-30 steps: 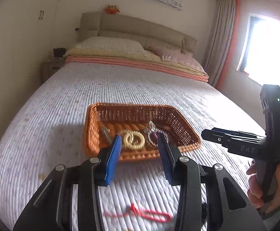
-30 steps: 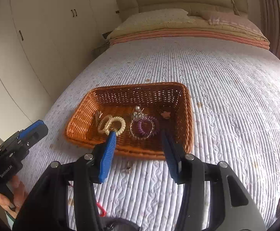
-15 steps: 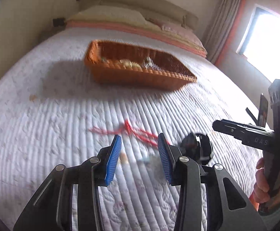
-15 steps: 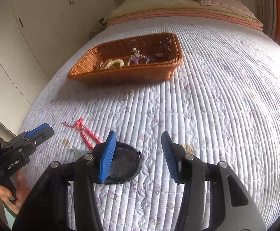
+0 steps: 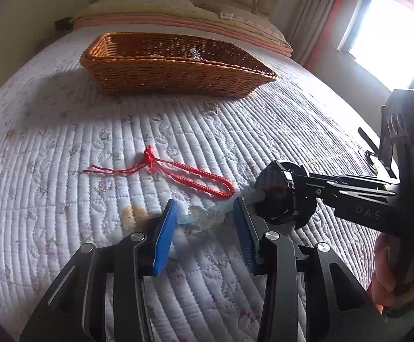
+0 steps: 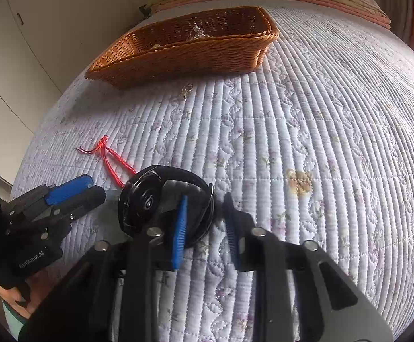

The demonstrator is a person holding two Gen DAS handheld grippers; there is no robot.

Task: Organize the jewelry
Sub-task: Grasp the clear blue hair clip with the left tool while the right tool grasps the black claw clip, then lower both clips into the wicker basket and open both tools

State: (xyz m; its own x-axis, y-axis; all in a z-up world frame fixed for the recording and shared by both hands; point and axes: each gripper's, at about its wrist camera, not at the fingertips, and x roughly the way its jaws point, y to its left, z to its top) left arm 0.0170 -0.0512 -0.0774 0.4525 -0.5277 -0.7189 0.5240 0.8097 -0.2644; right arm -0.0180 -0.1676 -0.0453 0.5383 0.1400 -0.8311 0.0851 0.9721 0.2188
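Observation:
A wicker basket [image 5: 175, 65] [image 6: 190, 48] with jewelry inside sits far on the bed. A red cord bracelet [image 5: 184, 175] [image 6: 113, 161] lies on the quilt. My left gripper [image 5: 204, 228] is open, low over a pale translucent blue piece [image 5: 207, 215] between its fingers. My right gripper [image 6: 204, 222] is open around the rim of a black round hair ornament [image 6: 150, 202] [image 5: 278, 196], which also rests beside the left gripper. A small metal clasp [image 6: 186, 91] lies near the basket.
The bed has a white quilted cover [image 6: 306, 114] with a yellowish stain [image 6: 299, 181]. Pillows and folded blankets [image 5: 178, 14] lie at the head. Wardrobe doors [image 6: 36, 28] stand on the left, a window [image 5: 392, 22] on the right.
Both grippers have dropped from the basket toward the near quilt. The left now straddles the pale blue piece; the right has closed in on the black ornament.

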